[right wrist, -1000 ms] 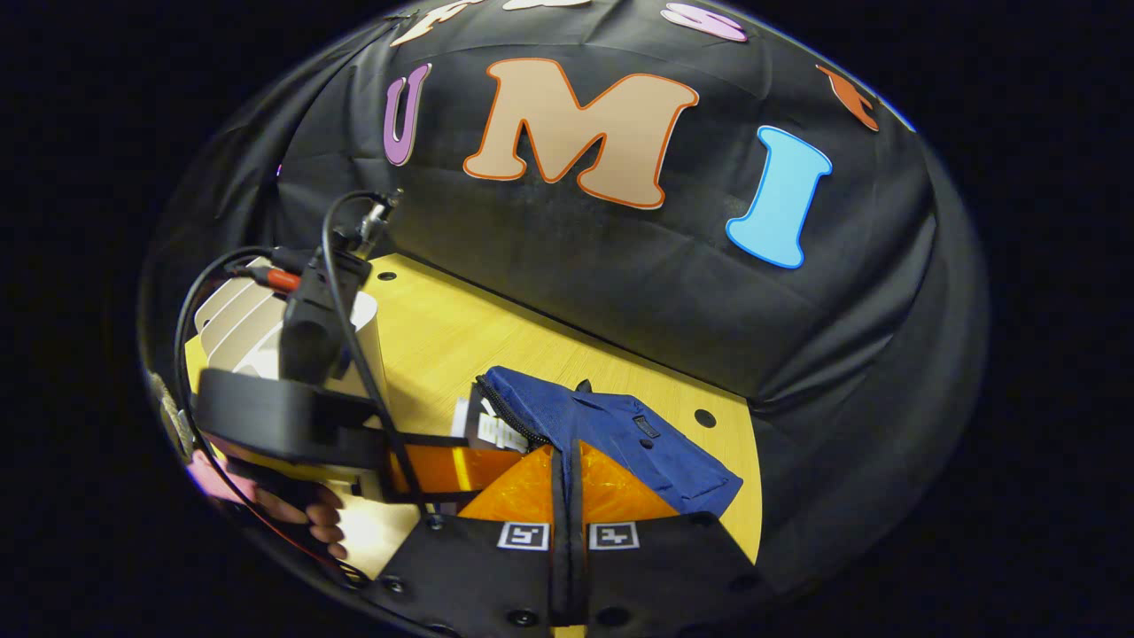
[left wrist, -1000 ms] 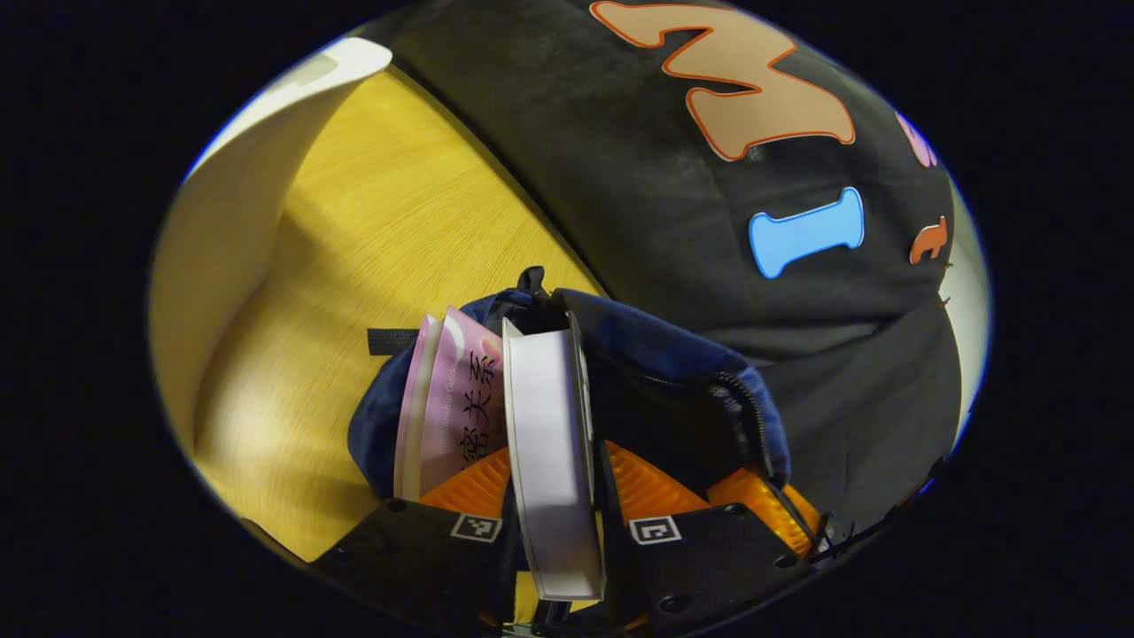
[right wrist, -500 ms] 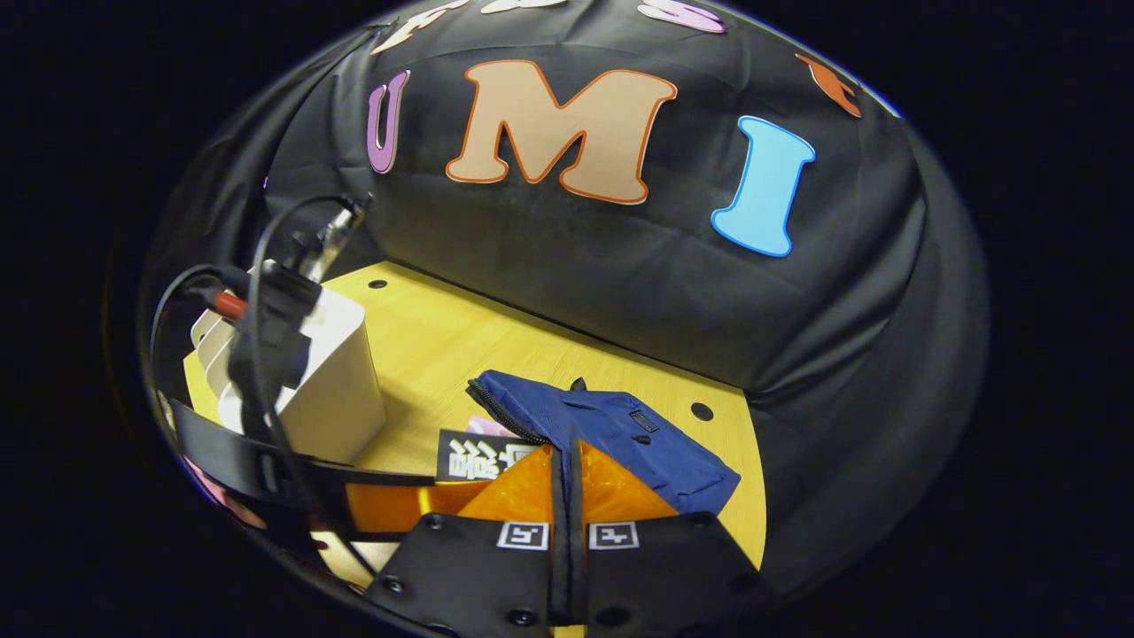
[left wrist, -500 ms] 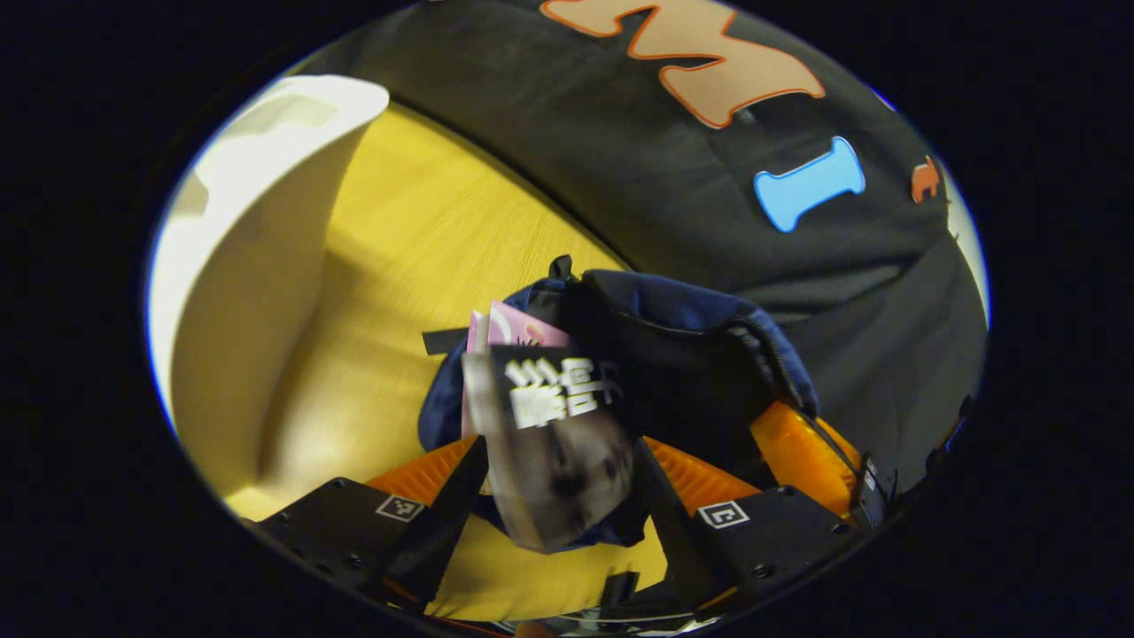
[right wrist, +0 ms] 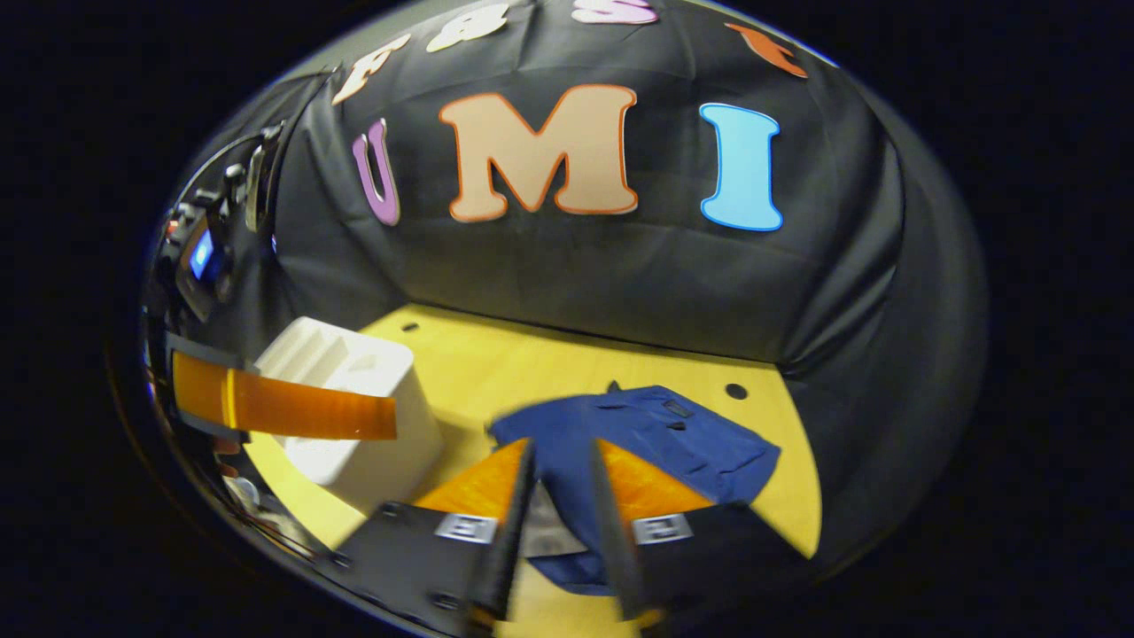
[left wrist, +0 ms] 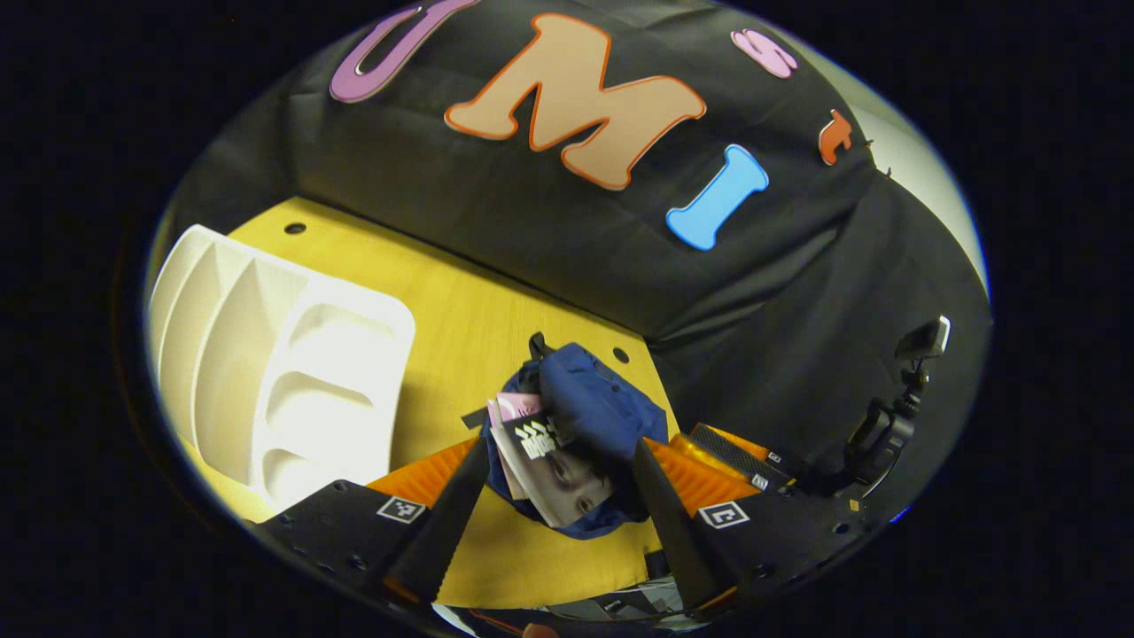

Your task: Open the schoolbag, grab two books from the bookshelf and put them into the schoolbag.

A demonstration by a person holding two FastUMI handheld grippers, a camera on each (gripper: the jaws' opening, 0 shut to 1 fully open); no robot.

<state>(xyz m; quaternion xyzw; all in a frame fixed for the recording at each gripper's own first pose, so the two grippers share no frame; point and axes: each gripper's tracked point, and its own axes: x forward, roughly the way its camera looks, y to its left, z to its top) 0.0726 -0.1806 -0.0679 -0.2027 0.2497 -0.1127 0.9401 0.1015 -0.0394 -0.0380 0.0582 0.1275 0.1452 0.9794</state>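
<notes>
The blue schoolbag (left wrist: 594, 403) lies on the yellow table with its mouth toward me. Two books stick out of it: a dark-covered book (left wrist: 554, 470) on top and a pink book (left wrist: 514, 408) under it. My left gripper (left wrist: 560, 447) hangs open above and short of them, holding nothing. In the right gripper view the schoolbag (right wrist: 664, 434) lies flat just ahead. My right gripper (right wrist: 563, 452) stands open low over its near edge, with blue fabric and a grey patch showing in the gap. The white bookshelf (left wrist: 283, 372) stands to the left.
The bookshelf (right wrist: 354, 416) sits left of the bag, and the left gripper's orange finger (right wrist: 283, 408) crosses in front of it. The right gripper's body (left wrist: 886, 425) shows at the right of the left gripper view. Black cloth walls close the table's back and right.
My left gripper let go of the white-edged book, which dropped into the bag, then drew back and up. My right gripper's jaws went from shut to parted.
</notes>
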